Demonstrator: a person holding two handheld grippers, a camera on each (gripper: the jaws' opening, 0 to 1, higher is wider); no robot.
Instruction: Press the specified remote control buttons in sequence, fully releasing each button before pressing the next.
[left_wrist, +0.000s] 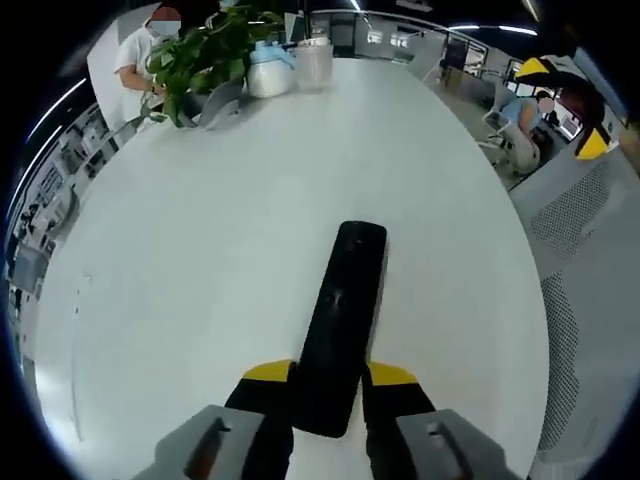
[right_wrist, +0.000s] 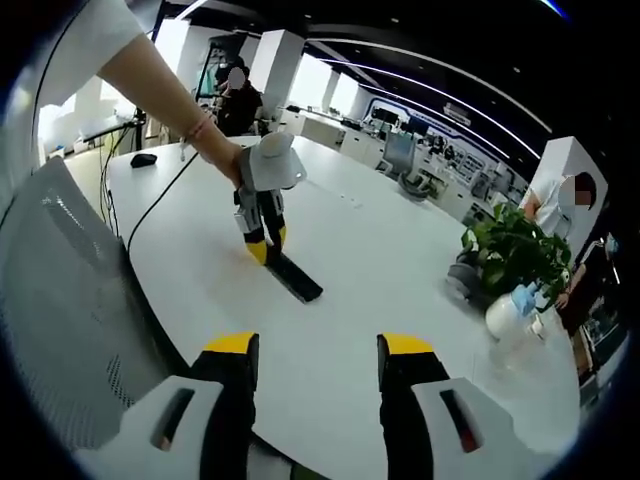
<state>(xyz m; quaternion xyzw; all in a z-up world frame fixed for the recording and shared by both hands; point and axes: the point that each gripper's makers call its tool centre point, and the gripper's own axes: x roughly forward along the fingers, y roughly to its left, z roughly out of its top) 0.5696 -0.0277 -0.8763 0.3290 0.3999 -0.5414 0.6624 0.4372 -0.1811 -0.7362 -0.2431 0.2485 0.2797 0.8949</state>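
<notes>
The left claw (left_wrist: 330, 385) is clamped on the near end of the black remote control (left_wrist: 345, 320), steadying it flat on the white counter (left_wrist: 200, 270). The right claw (right_wrist: 315, 365) hovers with jaws apart, well short of the remote. No button looks pressed yet; next, the right claw must close in on the first one

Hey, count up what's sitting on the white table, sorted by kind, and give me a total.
Remote control: 1
Potted plant: 1
White spray bottle: 1
Clear plastic cup: 1
Small dark object at the far end, too small to name: 1
Total: 5
</notes>
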